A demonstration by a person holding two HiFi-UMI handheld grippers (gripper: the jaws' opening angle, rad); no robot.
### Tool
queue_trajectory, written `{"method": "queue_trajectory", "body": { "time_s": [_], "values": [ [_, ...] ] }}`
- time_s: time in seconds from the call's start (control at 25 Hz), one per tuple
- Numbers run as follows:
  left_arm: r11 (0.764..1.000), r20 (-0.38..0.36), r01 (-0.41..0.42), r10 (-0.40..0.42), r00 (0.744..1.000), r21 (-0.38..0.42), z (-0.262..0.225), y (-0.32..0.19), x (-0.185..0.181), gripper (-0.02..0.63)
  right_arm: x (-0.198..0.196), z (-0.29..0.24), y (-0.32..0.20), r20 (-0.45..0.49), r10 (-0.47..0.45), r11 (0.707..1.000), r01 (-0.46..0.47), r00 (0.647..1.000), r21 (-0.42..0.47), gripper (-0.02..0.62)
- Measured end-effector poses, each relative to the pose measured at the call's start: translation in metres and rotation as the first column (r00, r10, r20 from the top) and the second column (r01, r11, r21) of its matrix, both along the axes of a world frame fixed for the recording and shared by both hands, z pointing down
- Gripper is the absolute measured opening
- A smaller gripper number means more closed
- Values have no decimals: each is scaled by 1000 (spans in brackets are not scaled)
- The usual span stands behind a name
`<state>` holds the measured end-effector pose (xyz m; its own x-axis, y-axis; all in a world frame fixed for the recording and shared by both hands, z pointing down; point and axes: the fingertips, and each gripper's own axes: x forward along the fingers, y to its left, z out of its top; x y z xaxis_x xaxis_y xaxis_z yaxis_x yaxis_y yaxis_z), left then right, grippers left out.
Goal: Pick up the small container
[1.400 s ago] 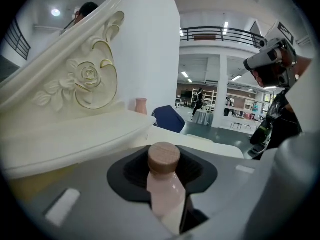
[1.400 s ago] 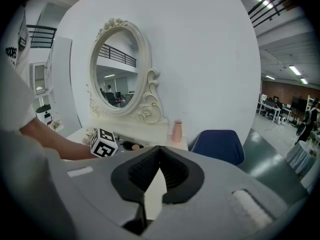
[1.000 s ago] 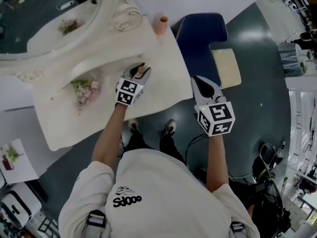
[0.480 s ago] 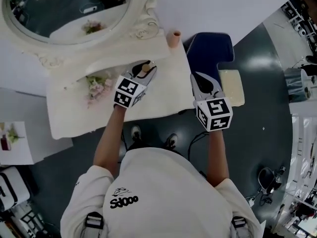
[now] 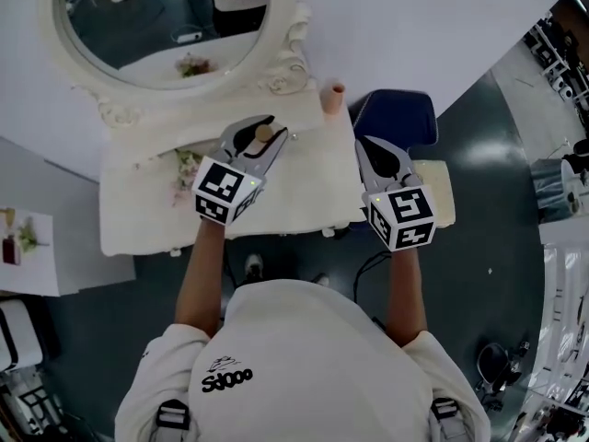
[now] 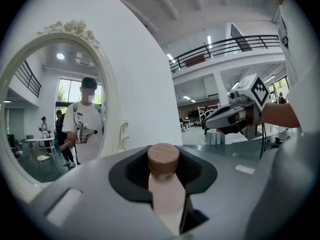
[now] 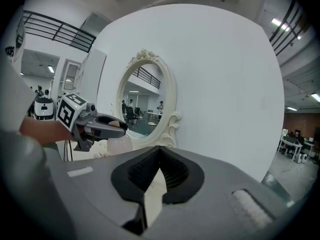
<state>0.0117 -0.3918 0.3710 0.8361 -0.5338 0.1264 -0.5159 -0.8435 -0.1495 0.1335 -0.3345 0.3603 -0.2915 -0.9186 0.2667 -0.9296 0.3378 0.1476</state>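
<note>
- The left gripper [image 5: 260, 133] has its jaws pinching the small container [image 6: 165, 184]: a pale pink body with a round brown cap, upright between the pads.
- In the left gripper view, the cap stands in the dark hollow between the jaws. The pink body runs down between the pads toward the camera.
- In the head view, the small container sits over the far edge of the table [image 5: 304, 196], near the middle of that edge and just in front of the mirror's base. No view shows whether its base touches the table.
- The right gripper [image 5: 364, 144] is over the right edge of the table. Its jaws are drawn together at the tips, with only a thin slit behind them and nothing between them.
- The two grippers are held side by side, well apart, both pointing toward the wall.
- A second pink container [image 5: 336, 97] stands upright at the far right corner of the table, apart from both grippers.
- An oval mirror [image 5: 166, 17] in an ornate white frame stands along the far edge of the table.
- A cluster of flowers [image 5: 189, 166] lies on the table, left of the left gripper.
- A dark blue chair [image 5: 402, 118] stands on the floor beyond the right edge of the table.
</note>
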Motion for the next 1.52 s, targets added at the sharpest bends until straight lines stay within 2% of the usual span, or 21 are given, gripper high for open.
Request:
{"method": "queue_trajectory", "body": {
  "time_s": [0.36,0.64,0.92,1.52],
  "values": [
    [997,-17,65,-65,998,30,-41,21,-32,135,-21,-20,4,-19,-52,997,53,998,56,2],
    [996,-38,69,-67,997,60,-66,37,-46,135,-39,-27,5,-2,-89,994,89,996,66,2],
    [996,-20,72,-71,997,60,-65,40,-50,135,-48,-31,4,-41,-94,992,97,995,77,2],
    [996,-6,76,-76,997,45,-58,44,-56,135,-58,-23,3,-19,-123,991,124,992,47,2]
  ]
}}
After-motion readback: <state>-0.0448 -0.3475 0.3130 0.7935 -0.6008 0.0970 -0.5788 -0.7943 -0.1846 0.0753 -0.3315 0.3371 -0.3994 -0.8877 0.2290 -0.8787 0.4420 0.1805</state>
